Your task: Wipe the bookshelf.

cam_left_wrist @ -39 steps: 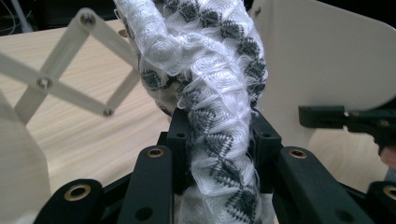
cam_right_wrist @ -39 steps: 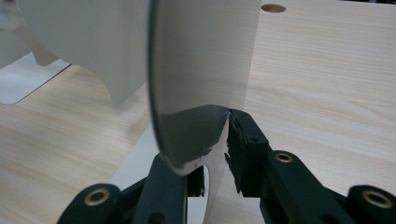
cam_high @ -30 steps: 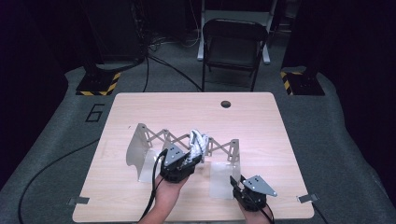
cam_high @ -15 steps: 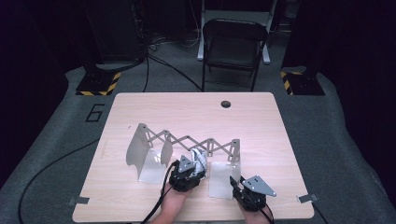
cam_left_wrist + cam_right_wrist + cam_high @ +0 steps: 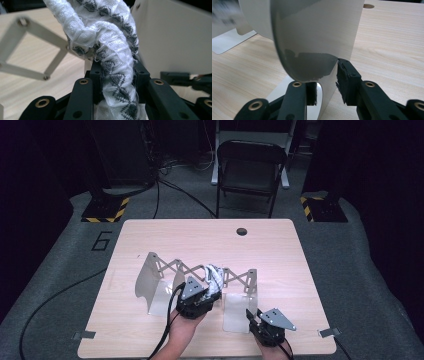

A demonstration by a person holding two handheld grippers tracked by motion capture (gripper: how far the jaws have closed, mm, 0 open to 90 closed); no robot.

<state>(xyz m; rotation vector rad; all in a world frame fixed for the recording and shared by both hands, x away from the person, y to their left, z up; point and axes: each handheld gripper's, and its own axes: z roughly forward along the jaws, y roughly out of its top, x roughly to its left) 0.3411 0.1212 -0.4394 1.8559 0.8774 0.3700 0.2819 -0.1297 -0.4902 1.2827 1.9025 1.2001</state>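
High view: left gripper point(image 5: 209, 290) has carried the white patterned cloth point(image 5: 215, 277) back up to the scissor rack point(image 5: 200, 272) at frame centre, so draping looks underway. Jaws clamp the cloth. Right gripper point(image 5: 252, 317), lower right, jaws just narrowed, clamped on the rack's end plate point(image 5: 317, 32), steadying it.

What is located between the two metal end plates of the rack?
In the high view, the scissor lattice spans from left plate to right plate, with the white patterned cloth draped over it.
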